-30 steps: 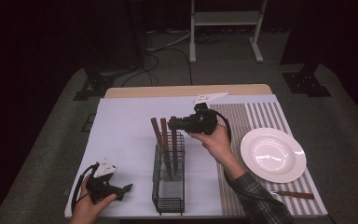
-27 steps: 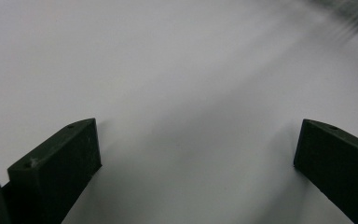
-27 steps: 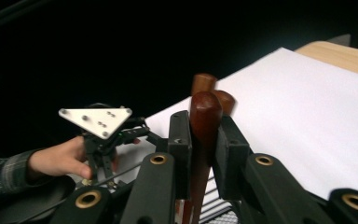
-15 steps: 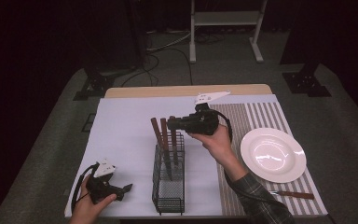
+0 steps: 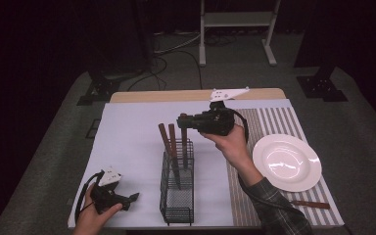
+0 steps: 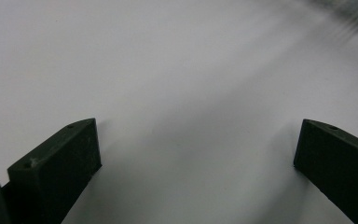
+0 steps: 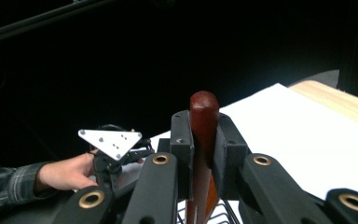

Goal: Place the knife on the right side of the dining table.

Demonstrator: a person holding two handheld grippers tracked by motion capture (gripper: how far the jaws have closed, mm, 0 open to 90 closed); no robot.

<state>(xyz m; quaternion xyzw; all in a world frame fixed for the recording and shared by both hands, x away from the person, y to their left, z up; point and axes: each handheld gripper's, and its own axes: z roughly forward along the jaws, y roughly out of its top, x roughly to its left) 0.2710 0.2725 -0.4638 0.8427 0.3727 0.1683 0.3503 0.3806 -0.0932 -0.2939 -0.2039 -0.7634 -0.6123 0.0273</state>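
Right gripper [image 5: 182, 121] clamped on a wooden-handled utensil [image 5: 183, 142] over the wire basket [image 5: 177, 196] — left gripper [image 5: 132, 198] wide open, low on the white table cover [image 5: 127, 142].

High view: two more wooden handles [image 5: 168, 142] upright in basket, white plate [image 5: 287, 162] on striped mat [image 5: 274, 122], a knife [image 5: 309, 203] near its front edge.
Left gripper view: jaws spread, nothing between, just above white surface.
Right gripper view: jaws pressed on reddish-brown handle — rounded tip above them.
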